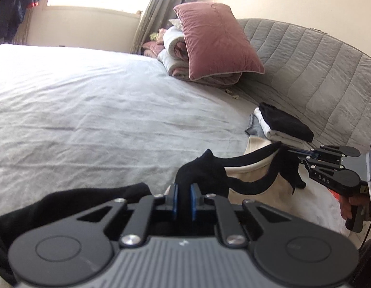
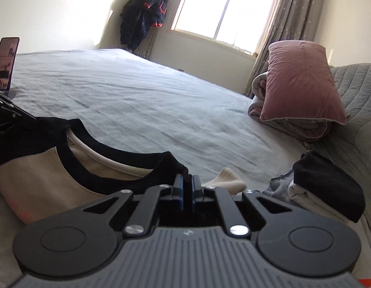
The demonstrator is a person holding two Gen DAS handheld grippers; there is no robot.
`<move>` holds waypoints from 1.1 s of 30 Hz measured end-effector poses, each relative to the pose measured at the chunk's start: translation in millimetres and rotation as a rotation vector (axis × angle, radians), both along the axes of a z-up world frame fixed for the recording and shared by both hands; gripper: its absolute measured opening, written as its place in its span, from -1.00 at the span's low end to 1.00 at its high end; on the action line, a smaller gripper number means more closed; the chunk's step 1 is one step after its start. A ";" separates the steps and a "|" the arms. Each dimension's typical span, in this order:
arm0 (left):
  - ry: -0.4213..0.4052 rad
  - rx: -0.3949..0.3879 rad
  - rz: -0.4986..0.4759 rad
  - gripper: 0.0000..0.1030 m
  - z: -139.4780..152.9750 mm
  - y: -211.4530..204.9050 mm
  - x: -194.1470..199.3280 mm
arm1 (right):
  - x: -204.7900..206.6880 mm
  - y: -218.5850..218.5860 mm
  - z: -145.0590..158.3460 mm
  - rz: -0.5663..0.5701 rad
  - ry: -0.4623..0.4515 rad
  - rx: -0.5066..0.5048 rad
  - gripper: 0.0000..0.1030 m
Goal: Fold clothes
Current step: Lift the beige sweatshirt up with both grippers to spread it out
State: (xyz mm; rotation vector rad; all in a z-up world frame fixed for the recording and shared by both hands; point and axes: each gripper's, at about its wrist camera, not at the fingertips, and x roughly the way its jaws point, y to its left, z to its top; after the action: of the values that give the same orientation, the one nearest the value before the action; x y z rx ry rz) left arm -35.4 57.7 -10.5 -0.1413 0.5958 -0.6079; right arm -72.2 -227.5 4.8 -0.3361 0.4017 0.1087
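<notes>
A beige shirt with black collar and shoulders (image 1: 257, 182) (image 2: 36, 175) hangs stretched between both grippers above the grey bed sheet (image 1: 89, 110). In the left wrist view my left gripper (image 1: 184, 188) is shut on a bunch of the black shoulder fabric (image 1: 200, 170). The right gripper (image 1: 287, 150) shows at the right of that view, pinching the other black shoulder. In the right wrist view my right gripper (image 2: 187, 180) is shut on the black collar edge (image 2: 171, 163). The left gripper's black linkage (image 2: 10, 110) pokes in at the left edge.
A stack of folded clothes, black on top of white and grey (image 1: 281, 124) (image 2: 324, 184), lies by the quilted grey headboard (image 1: 317, 72). A pink pillow (image 1: 216, 40) leans on rolled blankets. A phone on a stand (image 2: 5, 62) sits on the bed. A dark jacket (image 2: 144, 14) hangs by the window.
</notes>
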 end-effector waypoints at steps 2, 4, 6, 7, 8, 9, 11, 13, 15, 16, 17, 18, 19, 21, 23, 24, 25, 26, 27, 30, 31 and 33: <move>-0.045 -0.004 0.034 -0.80 10.3 0.9 -7.5 | -6.6 5.3 9.2 -0.020 -0.052 0.003 -0.86; -0.095 0.003 0.066 -0.80 20.0 0.3 -14.2 | -12.2 10.1 18.6 -0.039 -0.101 0.006 -0.87; -0.148 0.013 0.094 -0.80 30.6 -0.8 -20.8 | -17.4 14.6 28.6 -0.057 -0.149 0.006 -0.87; -0.172 0.016 0.106 -0.80 35.5 -1.0 -23.8 | -20.3 16.3 33.7 -0.065 -0.172 0.008 -0.87; -0.194 0.015 0.118 -0.81 40.5 -0.4 -26.7 | -23.2 18.1 38.8 -0.073 -0.194 0.010 -0.87; -0.214 0.007 0.129 -0.81 46.2 0.7 -29.5 | -26.1 19.4 44.2 -0.081 -0.216 0.013 -0.87; -0.249 -0.018 0.150 -0.82 59.4 3.6 -35.4 | -32.0 21.0 55.7 -0.096 -0.254 0.019 -0.87; -0.280 -0.033 0.169 -0.82 71.3 5.2 -40.7 | -36.9 21.9 67.7 -0.106 -0.280 0.025 -0.87; -0.317 -0.045 0.189 -0.83 84.5 6.6 -47.9 | -41.3 22.2 80.1 -0.109 -0.304 0.028 -0.87; -0.333 -0.054 0.199 -0.83 92.4 7.6 -51.2 | -43.7 22.4 86.8 -0.109 -0.319 0.025 -0.88; -0.348 -0.063 0.207 -0.83 100.3 8.4 -54.9 | -46.2 22.8 93.8 -0.109 -0.335 0.020 -0.88; -0.365 -0.067 0.213 -0.83 108.0 8.8 -58.7 | -48.7 23.1 100.8 -0.108 -0.351 0.016 -0.88; -0.384 -0.067 0.217 -0.83 116.4 9.1 -63.0 | -51.2 23.5 107.9 -0.108 -0.368 0.011 -0.88; -0.423 -0.064 0.224 -0.83 133.0 8.9 -71.3 | -56.2 24.2 121.9 -0.107 -0.400 0.001 -0.88; -0.461 -0.048 0.230 -0.83 148.9 7.1 -78.9 | -60.4 24.2 135.5 -0.105 -0.431 -0.006 -0.88; -0.477 -0.040 0.232 -0.83 156.7 6.5 -82.2 | -62.4 24.2 142.2 -0.104 -0.446 -0.009 -0.88; -0.489 -0.035 0.234 -0.83 164.4 6.2 -85.2 | -63.8 24.1 148.4 -0.104 -0.461 -0.012 -0.88; -0.498 -0.032 0.237 -0.83 171.5 6.2 -87.8 | -64.8 24.2 154.1 -0.104 -0.474 -0.015 -0.88; -0.505 -0.030 0.241 -0.83 177.8 6.5 -89.5 | -65.6 24.2 159.6 -0.103 -0.485 -0.017 -0.88; -0.527 -0.025 0.256 -0.83 194.8 8.3 -94.9 | -67.4 24.7 175.2 -0.101 -0.516 -0.025 -0.88; -0.533 -0.025 0.261 -0.83 199.0 9.1 -95.8 | -66.2 25.2 178.6 -0.100 -0.523 -0.031 -0.88; -0.539 -0.022 0.268 -0.83 203.0 9.7 -93.7 | -61.6 28.1 182.1 -0.102 -0.533 -0.049 -0.88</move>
State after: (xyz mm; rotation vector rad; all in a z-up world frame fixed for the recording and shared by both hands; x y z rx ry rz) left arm -129.1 67.5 192.5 -0.0711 0.0449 -0.3673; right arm -133.8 -199.4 186.9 -0.3777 -0.1064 -0.0908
